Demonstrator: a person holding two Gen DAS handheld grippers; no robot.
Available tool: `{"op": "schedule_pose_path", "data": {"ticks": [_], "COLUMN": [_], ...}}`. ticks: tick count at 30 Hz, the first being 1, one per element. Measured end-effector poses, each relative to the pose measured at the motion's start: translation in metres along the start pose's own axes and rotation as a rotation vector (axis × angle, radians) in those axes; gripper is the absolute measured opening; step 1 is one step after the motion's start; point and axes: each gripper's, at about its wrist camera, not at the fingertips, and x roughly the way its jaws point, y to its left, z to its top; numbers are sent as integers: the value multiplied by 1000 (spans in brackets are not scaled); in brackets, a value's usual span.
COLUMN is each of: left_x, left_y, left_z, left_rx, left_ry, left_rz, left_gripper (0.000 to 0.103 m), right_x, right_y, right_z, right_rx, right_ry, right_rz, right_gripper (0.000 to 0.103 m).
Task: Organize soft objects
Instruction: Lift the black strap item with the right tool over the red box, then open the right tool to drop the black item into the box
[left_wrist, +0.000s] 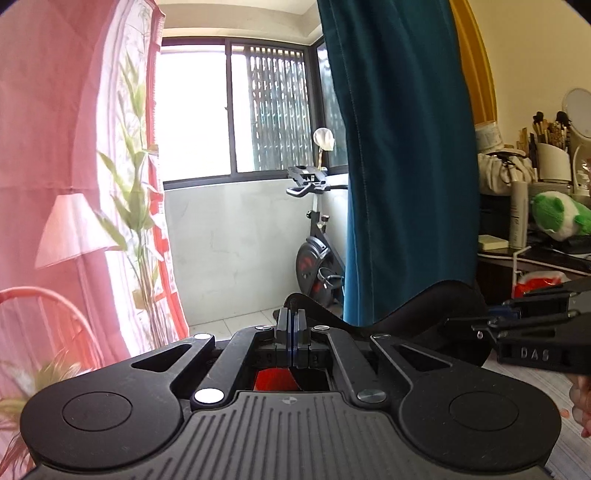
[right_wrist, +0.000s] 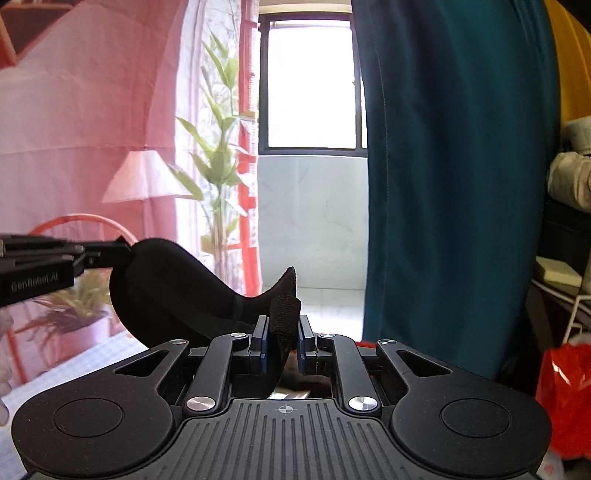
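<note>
One black sleep mask hangs in the air between the two claws. It is soft, smooth and rounded like a fat bean. The left claw is pinched tight on one thin end of the mask. The right claw is clamped on the mask's black stretchy strap, which looks ribbed and folds between the blue pads.

Behind them hang two curtains: one pink and thin, one thick and dark teal. One window lets in bright light. One exercise bike stands by the teal curtain. One tall green plant and one lamp with a cone shade show at the pink curtain.

On the right, a white cup holds a bunch of brushes. One fluffy green and white plush toy lies on the crowded surface. A shiny red bag sits low down.
</note>
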Motion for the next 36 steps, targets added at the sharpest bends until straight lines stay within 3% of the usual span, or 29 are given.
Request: {"op": "schedule_pose_path", "data": {"ticks": [5, 12, 17, 20, 22, 23, 24, 25, 26, 29, 30, 33, 35, 36], "left_x": [57, 128, 152, 149, 148, 149, 149, 147, 145, 135, 131, 113, 100, 92], "left_y": [6, 11, 12, 12, 16, 18, 20, 21, 24, 31, 34, 38, 39, 39], "left_z": [-8, -40, -64, -69, -69, -69, -67, -65, -63, -57, -56, -49, -44, -42], "left_rx": [-20, -66, -85, -84, -90, -96, -99, -102, -104, -110, -116, -128, -125, -124], "left_ry": [55, 213, 306, 300, 304, 307, 309, 306, 301, 295, 301, 301, 293, 294], "left_rz": [-14, -73, -121, -133, -129, -127, -125, -116, -101, -74, -67, -50, -61, -71], "left_gripper": [2, 2, 3, 6, 16, 22, 39, 56, 62, 67, 73, 95, 101, 103], "right_x": [48, 117, 152, 160, 162, 165, 163, 161, 159, 145, 141, 125, 112, 106], "right_y": [-16, -29, -34, -32, -29, -29, -29, -28, -27, -30, -31, -30, -27, -26], "right_z": [-2, -26, -42, -49, -51, -50, -51, -51, -51, -48, -47, -45, -45, -44], "right_rx": [-4, 12, 49, 68, 55, 41, 20, -2, -14, -13, -9, 3, -1, -6], "right_ry": [37, 168, 315, 350, 354, 360, 369, 372, 365, 363, 365, 348, 328, 323], "right_rz": [-26, -37, -58, -65, -81, -99, -122, -143, -151, -150, -148, -128, -111, -108], "right_gripper": [13, 13, 14, 19, 27, 37, 43, 58, 66, 68, 70, 91, 102, 102]}}
